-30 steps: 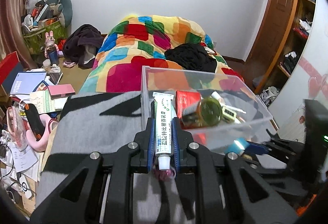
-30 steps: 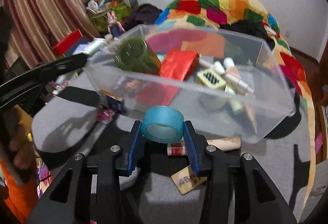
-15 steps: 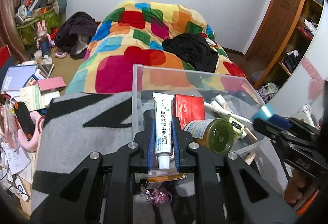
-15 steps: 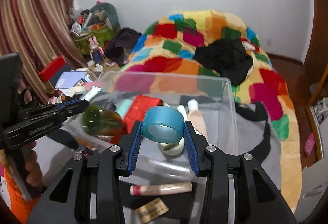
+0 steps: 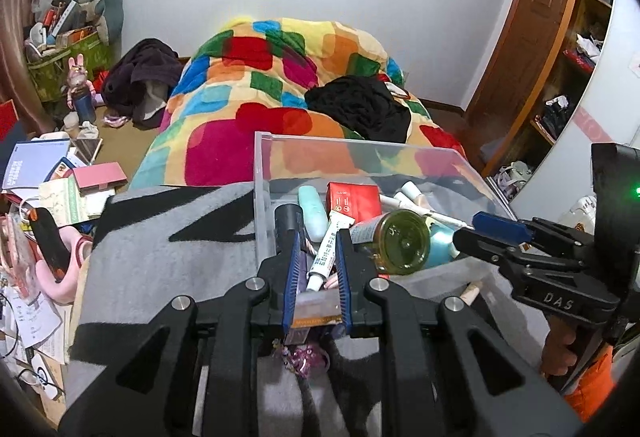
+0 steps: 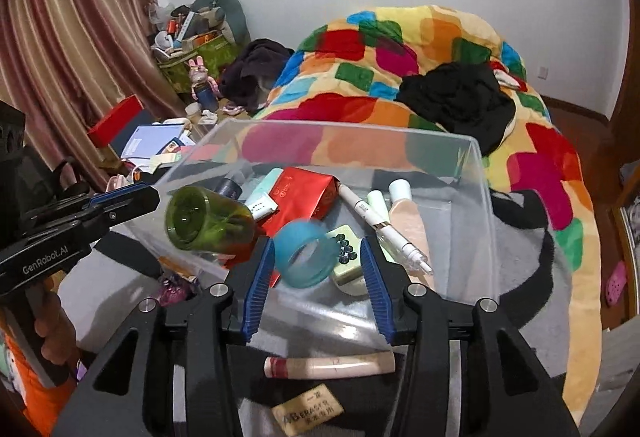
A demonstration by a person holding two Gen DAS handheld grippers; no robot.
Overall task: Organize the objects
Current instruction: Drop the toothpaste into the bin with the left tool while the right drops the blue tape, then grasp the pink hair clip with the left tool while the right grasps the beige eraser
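Both grippers hang over the clear bin [image 6: 486, 197] with jaws parted. Ahead of the right gripper [image 6: 318, 263], the blue tape roll [image 6: 306, 255] drops free; the ointment tube [image 5: 326, 251] slips from the left gripper [image 5: 318, 261]. A cream tube [image 6: 330, 364] and eraser [image 6: 308, 407] below remain outside.

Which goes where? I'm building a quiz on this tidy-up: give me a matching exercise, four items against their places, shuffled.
1 blue tape roll
2 white tube
3 green bottle
4 cream tube

A on the grey blanket, outside the bin
B between the left gripper fingers
C on its side in the bin
D between the right gripper fingers

Pairs: 1-D, 2-B, 3-C, 4-A
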